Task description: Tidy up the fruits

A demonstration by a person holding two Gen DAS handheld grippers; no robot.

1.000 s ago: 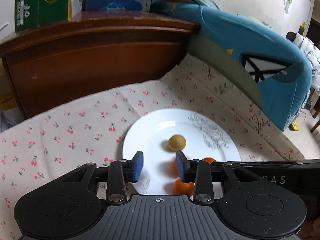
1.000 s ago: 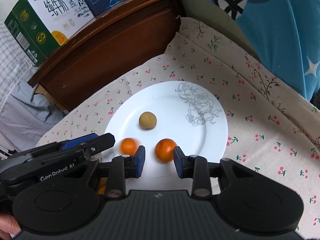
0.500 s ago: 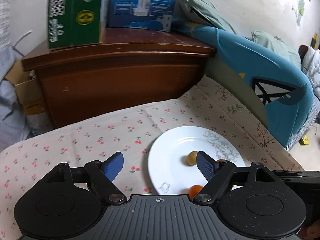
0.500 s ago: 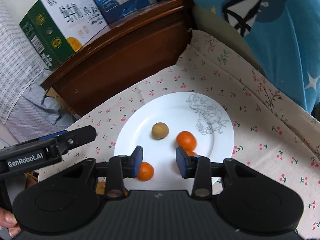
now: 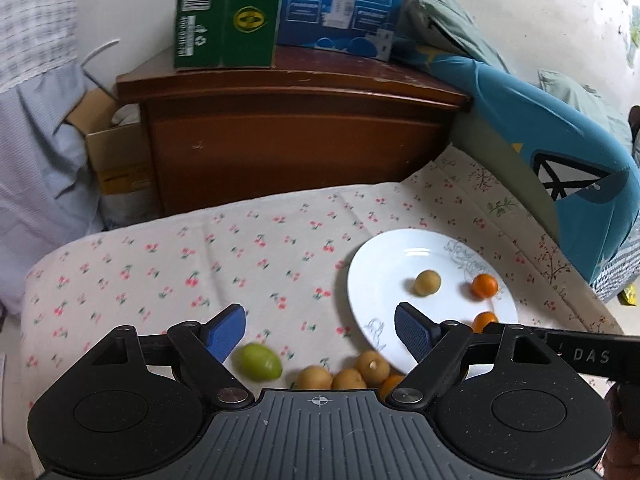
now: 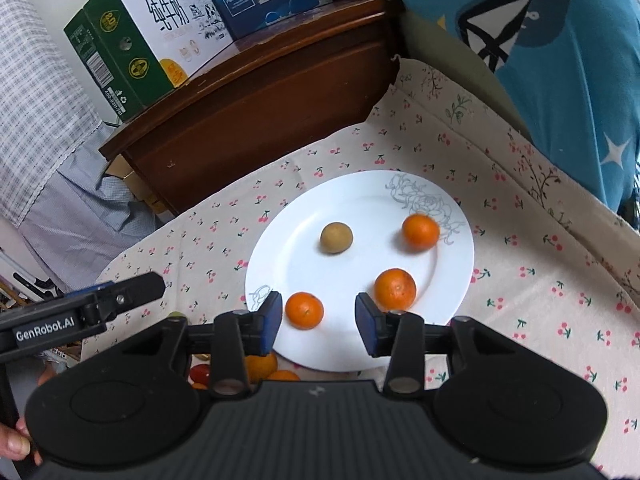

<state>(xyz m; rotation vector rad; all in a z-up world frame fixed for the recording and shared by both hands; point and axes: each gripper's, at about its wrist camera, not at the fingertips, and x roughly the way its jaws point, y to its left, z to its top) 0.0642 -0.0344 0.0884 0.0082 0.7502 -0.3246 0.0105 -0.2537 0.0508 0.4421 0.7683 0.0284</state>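
A white plate (image 6: pixel 304 224) (image 5: pixel 384 256) lies on the cherry-print cloth. On it are a tan round fruit (image 6: pixel 336 237) (image 5: pixel 427 283) and three oranges (image 6: pixel 420 232) (image 6: pixel 395 289) (image 6: pixel 304 310). My right gripper (image 6: pixel 318 322) is open and empty, just above the plate's near edge, with the nearest orange between its jaws' line. My left gripper (image 5: pixel 320 330) is wide open and empty, left of the plate. Below it on the cloth lie a green fruit (image 5: pixel 260 361), three tan fruits (image 5: pixel 344 376) and an orange (image 5: pixel 392 385).
A dark wooden cabinet (image 5: pixel 296 128) stands behind the cloth, with a green carton (image 5: pixel 224 12) and a blue box (image 5: pixel 340 0) on top. A blue cushion (image 5: pixel 568 168) lies at the right. More oranges (image 6: pixel 260 366) sit under my right gripper.
My left gripper has opened wide and pulled back left off the plate, bringing the loose fruits on the cloth into view. My right gripper opened a little and pulled back; an orange rolled on the plate.
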